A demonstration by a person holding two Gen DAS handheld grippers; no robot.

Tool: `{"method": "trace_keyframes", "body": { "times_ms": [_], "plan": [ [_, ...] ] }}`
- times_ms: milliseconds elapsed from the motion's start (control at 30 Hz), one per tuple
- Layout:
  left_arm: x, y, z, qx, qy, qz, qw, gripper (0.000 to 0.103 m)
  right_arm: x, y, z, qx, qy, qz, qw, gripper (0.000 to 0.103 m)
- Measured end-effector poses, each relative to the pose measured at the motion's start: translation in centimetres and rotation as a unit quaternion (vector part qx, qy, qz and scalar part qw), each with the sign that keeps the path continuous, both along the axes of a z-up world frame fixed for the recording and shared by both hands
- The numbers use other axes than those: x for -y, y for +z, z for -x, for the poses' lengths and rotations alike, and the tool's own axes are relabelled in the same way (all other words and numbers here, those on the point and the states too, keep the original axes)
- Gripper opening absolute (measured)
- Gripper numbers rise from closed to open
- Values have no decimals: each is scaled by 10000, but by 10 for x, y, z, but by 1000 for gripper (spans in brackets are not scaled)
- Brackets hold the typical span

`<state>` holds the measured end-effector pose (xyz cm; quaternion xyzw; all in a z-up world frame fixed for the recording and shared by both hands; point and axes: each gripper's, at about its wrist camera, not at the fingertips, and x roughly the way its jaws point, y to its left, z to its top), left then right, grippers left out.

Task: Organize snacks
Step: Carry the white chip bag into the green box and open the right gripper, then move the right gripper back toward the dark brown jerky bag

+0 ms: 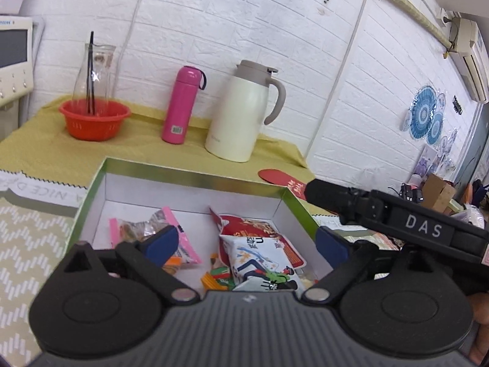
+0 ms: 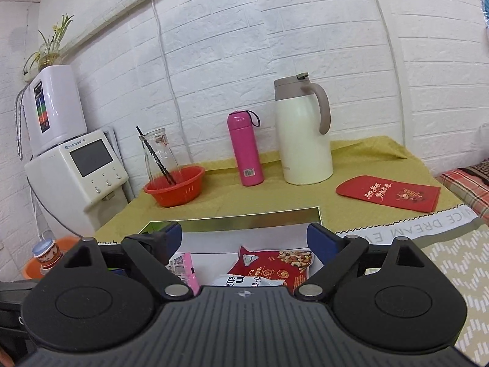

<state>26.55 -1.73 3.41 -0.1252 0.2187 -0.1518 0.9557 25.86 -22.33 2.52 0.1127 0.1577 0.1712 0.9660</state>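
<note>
A shallow box with a green rim [image 1: 195, 172] and white inside holds several snack packets: a pink one [image 1: 183, 241], a red nut pouch [image 1: 253, 229], a white illustrated pouch [image 1: 259, 260] and small orange and green sweets [image 1: 214, 278]. My left gripper [image 1: 247, 244] is open and empty, hovering over the box. My right gripper [image 2: 244, 241] is open and empty above the box's near side [image 2: 244, 220]; the red nut pouch [image 2: 275, 263], white pouch [image 2: 244, 281] and pink packet [image 2: 189, 266] lie below it. The right tool's black body [image 1: 382, 214] crosses the left wrist view.
On the yellow-green cloth behind the box stand a red basket [image 2: 175, 188] with a glass carafe [image 2: 159, 156], a pink bottle [image 2: 246, 150] and a cream thermos jug [image 2: 302, 134]. A red envelope [image 2: 388, 192] lies at right. A water dispenser [image 2: 79, 168] stands at left.
</note>
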Motion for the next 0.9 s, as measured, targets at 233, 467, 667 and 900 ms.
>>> {"method": "trace_keyframes", "body": {
  "times_ms": [233, 467, 667, 900],
  "plan": [
    [2, 11, 21, 139, -24, -190, 9997, 94, 2, 9, 15, 58, -81, 50, 9999, 103],
    [1, 23, 48, 234, -62, -230, 9994, 94, 6, 25, 42, 251, -49, 5, 9997, 103],
    [-1, 29, 78, 239, 57, -370, 9990, 94, 10, 33, 72, 406, -13, -51, 9992, 103],
    [-32, 21, 122, 92, 530, -187, 9984, 94, 15, 17, 116, 281, 255, 10, 9993, 103]
  ]
}}
